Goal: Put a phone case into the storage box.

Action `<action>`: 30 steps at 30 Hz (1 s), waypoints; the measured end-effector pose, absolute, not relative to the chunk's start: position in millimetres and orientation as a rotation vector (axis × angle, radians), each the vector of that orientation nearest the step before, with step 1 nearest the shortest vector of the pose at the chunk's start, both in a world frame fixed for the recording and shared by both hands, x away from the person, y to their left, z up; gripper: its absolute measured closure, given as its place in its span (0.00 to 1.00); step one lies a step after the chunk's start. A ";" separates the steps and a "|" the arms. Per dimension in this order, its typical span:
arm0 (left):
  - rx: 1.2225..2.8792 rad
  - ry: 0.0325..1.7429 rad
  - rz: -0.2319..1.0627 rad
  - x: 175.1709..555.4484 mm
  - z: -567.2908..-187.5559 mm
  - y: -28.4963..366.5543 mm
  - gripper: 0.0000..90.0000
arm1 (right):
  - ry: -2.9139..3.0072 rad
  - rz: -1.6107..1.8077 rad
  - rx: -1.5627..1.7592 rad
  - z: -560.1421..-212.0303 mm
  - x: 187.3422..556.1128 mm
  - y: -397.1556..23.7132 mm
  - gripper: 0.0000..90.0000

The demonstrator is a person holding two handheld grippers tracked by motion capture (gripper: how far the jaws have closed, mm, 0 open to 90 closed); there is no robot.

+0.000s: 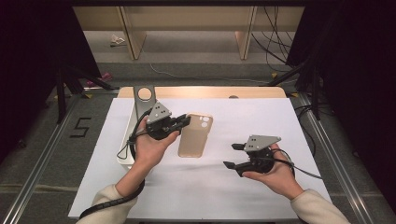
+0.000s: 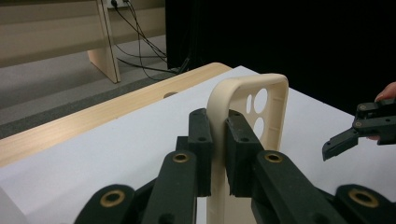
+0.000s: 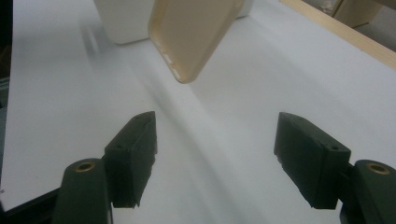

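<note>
The left gripper (image 1: 186, 120) is clamped on the side rim of the beige phone case (image 1: 196, 135), which seems to hang clear of the white table sheet (image 1: 210, 186). Well to its right, the right gripper (image 1: 232, 156) stands spread wide, nothing between its jaws.

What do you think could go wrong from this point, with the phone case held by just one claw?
1. The left claw pinches the beige phone case only by one thin side wall, so the case may pivot, flex or slip out.
2. The case's free end hangs over the white table sheet; it might catch or drop there.
3. The right claw stands open and apart from the case, so nothing would catch it.
</note>
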State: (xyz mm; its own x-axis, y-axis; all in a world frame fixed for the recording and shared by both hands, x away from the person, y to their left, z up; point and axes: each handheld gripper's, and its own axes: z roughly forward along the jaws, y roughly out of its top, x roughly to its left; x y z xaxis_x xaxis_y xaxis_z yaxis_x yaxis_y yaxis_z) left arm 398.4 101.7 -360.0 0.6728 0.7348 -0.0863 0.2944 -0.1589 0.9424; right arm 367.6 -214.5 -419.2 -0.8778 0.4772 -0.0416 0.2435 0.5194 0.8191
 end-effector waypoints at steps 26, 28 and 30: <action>1.734 0.803 0.554 399.8 -345.6 120.0 0.91 | 2.407 1.357 0.777 -421.6 362.4 -253.4 0.19; 1.738 0.798 0.558 400.1 -345.5 120.6 0.91 | 2.407 1.360 0.777 -422.2 362.3 -253.6 0.19; 1.737 0.797 0.559 400.5 -345.2 121.3 0.91 | 2.407 1.365 0.780 -422.3 361.9 -253.9 0.19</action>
